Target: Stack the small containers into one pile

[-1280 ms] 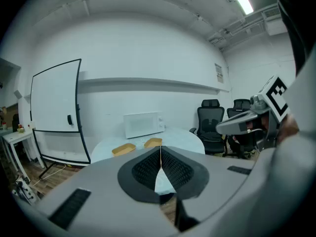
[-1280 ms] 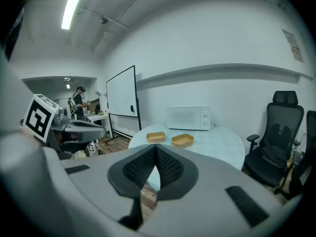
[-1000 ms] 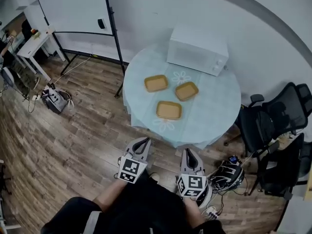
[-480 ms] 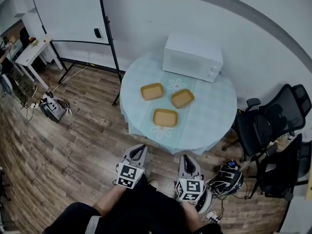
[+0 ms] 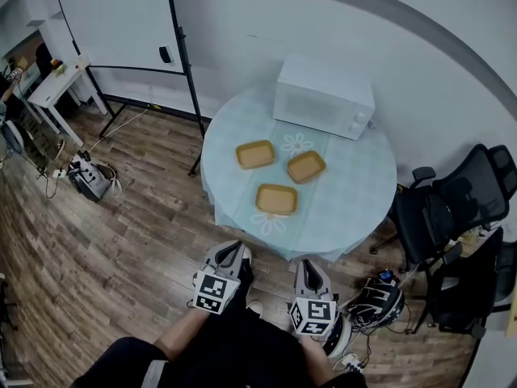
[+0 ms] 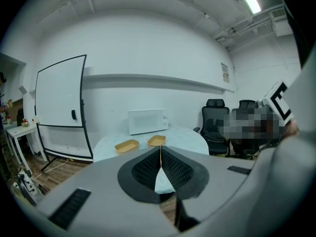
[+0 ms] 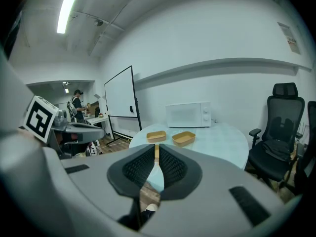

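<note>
At the frame's centre, three small containers [image 5: 277, 199] still lay apart on the counter [image 5: 355, 186]; nothing had shifted. Low in frame, left tool [image 5: 233, 250] and right tool [image 5: 305, 266] stayed clenched, empty: stacking had not begun.

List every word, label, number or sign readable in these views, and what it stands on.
No text can be read anywhere.
Wall notice: print too small to read.
Cubes on left gripper and right gripper: square marker patterns only, no words.
Microwave: no legible brand or numbers.
</note>
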The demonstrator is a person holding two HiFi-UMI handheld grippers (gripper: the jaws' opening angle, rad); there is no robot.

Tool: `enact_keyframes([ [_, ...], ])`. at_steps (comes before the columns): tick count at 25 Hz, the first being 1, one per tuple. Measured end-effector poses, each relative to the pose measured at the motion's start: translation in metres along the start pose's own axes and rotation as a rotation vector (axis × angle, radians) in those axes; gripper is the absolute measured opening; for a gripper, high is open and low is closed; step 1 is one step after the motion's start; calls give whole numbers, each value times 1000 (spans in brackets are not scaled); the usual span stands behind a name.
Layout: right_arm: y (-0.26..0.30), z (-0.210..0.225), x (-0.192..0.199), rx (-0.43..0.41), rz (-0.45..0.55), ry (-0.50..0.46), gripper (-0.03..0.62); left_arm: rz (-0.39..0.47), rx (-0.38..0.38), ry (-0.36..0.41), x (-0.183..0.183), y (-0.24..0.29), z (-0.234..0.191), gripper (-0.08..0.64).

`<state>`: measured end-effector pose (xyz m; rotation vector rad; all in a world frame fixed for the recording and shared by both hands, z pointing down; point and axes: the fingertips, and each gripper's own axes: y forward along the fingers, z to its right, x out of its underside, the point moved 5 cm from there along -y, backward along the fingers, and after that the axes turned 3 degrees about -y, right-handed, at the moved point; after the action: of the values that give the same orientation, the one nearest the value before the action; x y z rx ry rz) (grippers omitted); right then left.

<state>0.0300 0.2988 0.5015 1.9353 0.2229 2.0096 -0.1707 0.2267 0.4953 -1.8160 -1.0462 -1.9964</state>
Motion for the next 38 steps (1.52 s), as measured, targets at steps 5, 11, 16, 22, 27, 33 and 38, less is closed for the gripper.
enact_keyframes([
  [5,25,8,-2,10,-17,4,26,-16,9,-13,2,26,-12,15],
  [11,79,21,-14,16,-46,-4,26,-32,28,-28,-6,80,-43,15],
  [16,139,39,-34,23,-79,1,26,-44,57,-31,-25,133,-74,17],
  [22,205,55,-61,54,-92,19,28,-66,104,-24,-41,187,-118,17],
  [27,251,59,-74,67,-111,16,28,-90,134,-33,-44,227,-154,17],
  [33,280,53,-83,86,-120,27,28,-159,127,-19,-35,263,-194,18],
  [38,289,60,-78,102,-133,36,28,-189,122,-15,-30,286,-208,23],
])
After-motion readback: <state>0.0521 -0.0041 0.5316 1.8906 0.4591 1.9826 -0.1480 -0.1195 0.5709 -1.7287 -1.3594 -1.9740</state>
